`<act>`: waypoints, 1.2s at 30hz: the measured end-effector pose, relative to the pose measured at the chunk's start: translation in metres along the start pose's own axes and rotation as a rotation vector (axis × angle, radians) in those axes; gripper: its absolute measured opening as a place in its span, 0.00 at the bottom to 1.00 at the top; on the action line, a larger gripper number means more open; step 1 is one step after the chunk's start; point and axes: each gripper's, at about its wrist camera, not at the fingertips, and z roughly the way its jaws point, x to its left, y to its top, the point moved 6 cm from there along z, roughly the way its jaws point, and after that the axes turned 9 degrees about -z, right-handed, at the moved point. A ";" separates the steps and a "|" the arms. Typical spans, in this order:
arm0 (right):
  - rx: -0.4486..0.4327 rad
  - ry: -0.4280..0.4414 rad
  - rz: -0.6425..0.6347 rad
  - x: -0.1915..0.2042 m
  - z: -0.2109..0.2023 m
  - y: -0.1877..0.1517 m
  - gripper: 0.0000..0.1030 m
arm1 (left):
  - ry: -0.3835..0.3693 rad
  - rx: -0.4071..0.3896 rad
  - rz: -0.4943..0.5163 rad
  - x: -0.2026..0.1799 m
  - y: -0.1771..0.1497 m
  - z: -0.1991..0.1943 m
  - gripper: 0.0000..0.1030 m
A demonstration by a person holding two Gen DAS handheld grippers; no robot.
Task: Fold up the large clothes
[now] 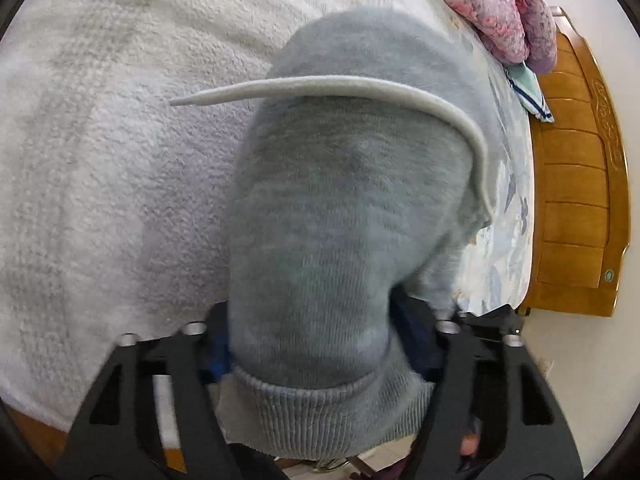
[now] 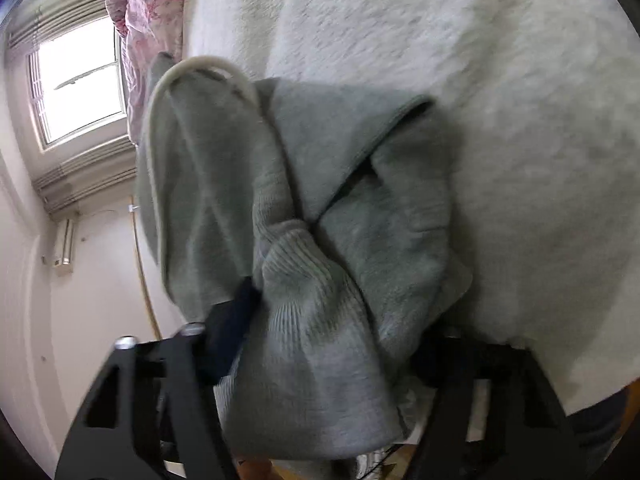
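I have the grey sweater (image 1: pixel 344 216) gathered between both sets of jaws, over the white fleece blanket (image 1: pixel 100 160) that covers the bed. My left gripper (image 1: pixel 320 356) has its jaws closed on the ribbed hem, with the knit bunched thick between the pads and the body of the garment draped forward from there. My right gripper (image 2: pixel 320 344) likewise has its jaws clamped on a bundle of ribbed edge and folded cloth, the blue pad on one side pressed into the fabric.

In the right wrist view the sweater (image 2: pixel 304 208) already shows layers lying over one another, with a flap crossing the front and a pale trimmed edge (image 2: pixel 160 92) curving round the far end, so I judge that some folding is under way. How many folds are done I cannot tell, since the cloth fills both views. It is not yet a neat flat stack: the bundle looks lumpy and partly lifted. What I reckon is left is to lay it down on the blanket, square the edges and let go. The floral quilt (image 1: pixel 504 8) lies well apart near the wooden headboard (image 1: pixel 576 184).
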 end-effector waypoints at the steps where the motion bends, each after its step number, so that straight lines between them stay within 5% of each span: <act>1: 0.000 -0.001 -0.027 0.005 -0.002 0.000 0.43 | -0.001 -0.004 0.006 -0.002 -0.002 -0.005 0.47; 10: -0.103 -0.027 -0.341 0.096 -0.082 0.030 0.33 | -0.129 -0.059 0.159 -0.106 -0.004 -0.052 0.42; 20: -0.367 0.026 -0.624 0.170 -0.177 0.177 0.33 | -0.351 -0.217 0.397 -0.296 0.061 0.004 0.42; 26: -0.406 -0.160 -0.662 0.146 -0.168 0.271 0.37 | -0.253 -0.216 0.397 -0.334 0.112 0.099 0.51; 30: -0.309 -0.478 -0.525 0.072 -0.132 0.305 0.42 | -0.033 -0.097 0.305 -0.300 0.124 0.173 0.61; 32: -0.318 -0.525 -0.472 0.043 -0.131 0.305 0.53 | -0.005 -0.127 0.314 -0.287 0.120 0.178 0.89; 36: -0.341 -0.565 -0.465 0.033 -0.142 0.298 0.57 | -0.026 -0.141 0.320 -0.282 0.115 0.168 0.89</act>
